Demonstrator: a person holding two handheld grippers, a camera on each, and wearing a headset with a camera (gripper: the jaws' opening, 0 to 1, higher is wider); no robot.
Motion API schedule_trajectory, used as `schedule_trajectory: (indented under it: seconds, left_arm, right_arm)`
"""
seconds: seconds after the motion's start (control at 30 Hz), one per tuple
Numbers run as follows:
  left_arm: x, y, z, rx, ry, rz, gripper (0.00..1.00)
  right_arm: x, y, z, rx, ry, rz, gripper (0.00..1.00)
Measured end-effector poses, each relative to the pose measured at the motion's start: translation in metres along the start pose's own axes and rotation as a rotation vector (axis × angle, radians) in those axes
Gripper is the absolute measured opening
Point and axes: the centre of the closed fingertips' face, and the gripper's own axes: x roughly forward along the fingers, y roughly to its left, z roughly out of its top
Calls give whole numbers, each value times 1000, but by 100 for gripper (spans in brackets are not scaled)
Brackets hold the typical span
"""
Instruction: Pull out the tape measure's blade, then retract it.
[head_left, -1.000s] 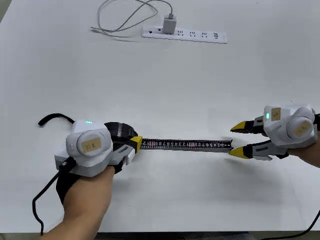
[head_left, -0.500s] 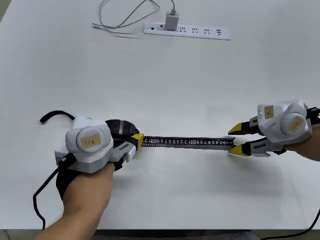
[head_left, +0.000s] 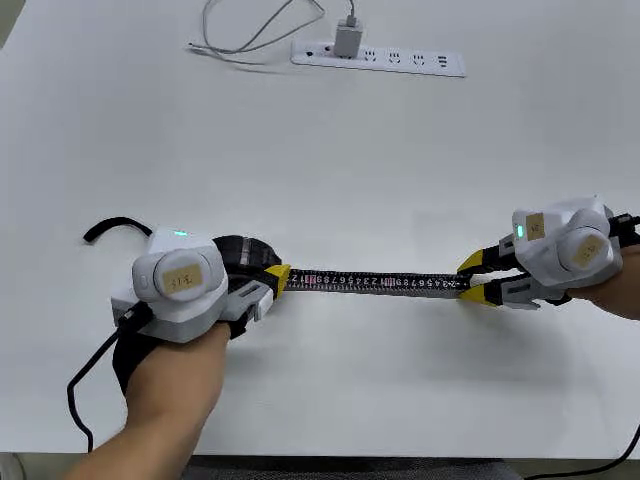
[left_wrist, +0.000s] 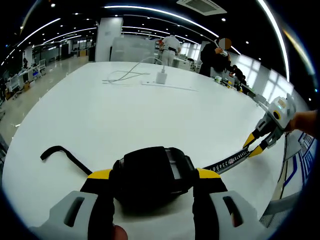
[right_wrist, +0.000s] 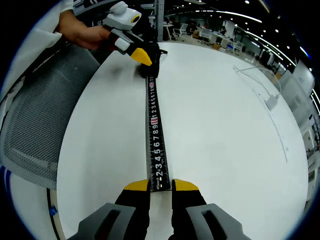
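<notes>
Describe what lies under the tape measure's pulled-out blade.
Bare white table lies under the blade, which runs from the case in the left tongs to the right tongs. The blade covers the strip beneath it, so contact cannot be told.

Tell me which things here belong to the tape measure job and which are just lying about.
Job: tape measure, held in left gripper; blade, held by right gripper.
Lying about: power strip, charger, white cable.
</notes>
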Motion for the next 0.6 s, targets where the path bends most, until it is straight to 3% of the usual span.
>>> schedule_trajectory:
  seconds: [0.6]
  left_arm:
    - [0,1,-1,3,12,-1,58]
  right_arm:
    - [1,-2,-1,-25,12,-11,11]
